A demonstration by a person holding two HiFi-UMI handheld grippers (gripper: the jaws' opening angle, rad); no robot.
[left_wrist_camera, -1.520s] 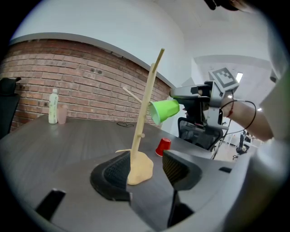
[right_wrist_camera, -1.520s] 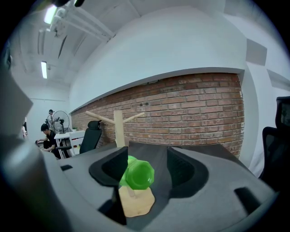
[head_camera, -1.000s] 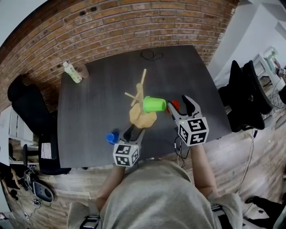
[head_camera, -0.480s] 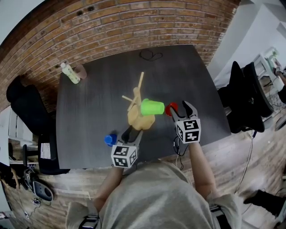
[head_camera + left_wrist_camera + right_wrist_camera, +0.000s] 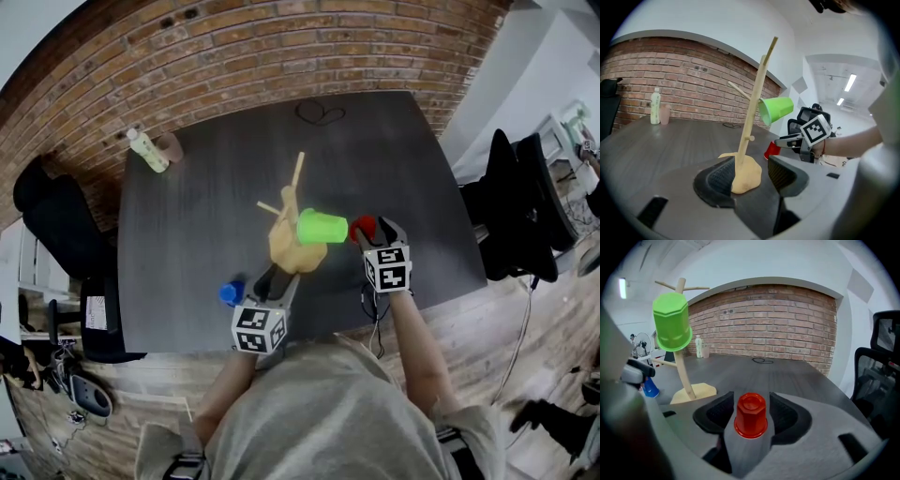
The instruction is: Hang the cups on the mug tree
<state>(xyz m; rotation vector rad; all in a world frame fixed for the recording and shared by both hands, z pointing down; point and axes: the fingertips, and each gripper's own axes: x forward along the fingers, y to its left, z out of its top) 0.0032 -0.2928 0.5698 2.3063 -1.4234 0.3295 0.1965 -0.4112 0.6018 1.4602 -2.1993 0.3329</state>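
The wooden mug tree (image 5: 289, 211) stands mid-table with a green cup (image 5: 322, 226) hung on a right-hand branch. To its right a red cup (image 5: 362, 226) stands upside down on the table. My right gripper (image 5: 375, 232) is low around it. In the right gripper view the red cup (image 5: 751, 416) sits between the jaws, which have just been closing; thin gaps show at both pads. My left gripper (image 5: 273, 278) rests at the tree's near side, jaws apart, with the tree's base (image 5: 745, 172) between the tips. A blue cup (image 5: 231, 292) stands left of it.
A bottle (image 5: 150, 151) and a small tumbler (image 5: 172, 148) stand at the table's far left corner, and a cable loop (image 5: 319, 114) lies at the far edge. Black chairs stand at the right (image 5: 516, 202) and left (image 5: 56, 225) of the table.
My right gripper has come down and in toward the red cup, which now sits between its jaws. The left gripper, tree and green cup have kept still.
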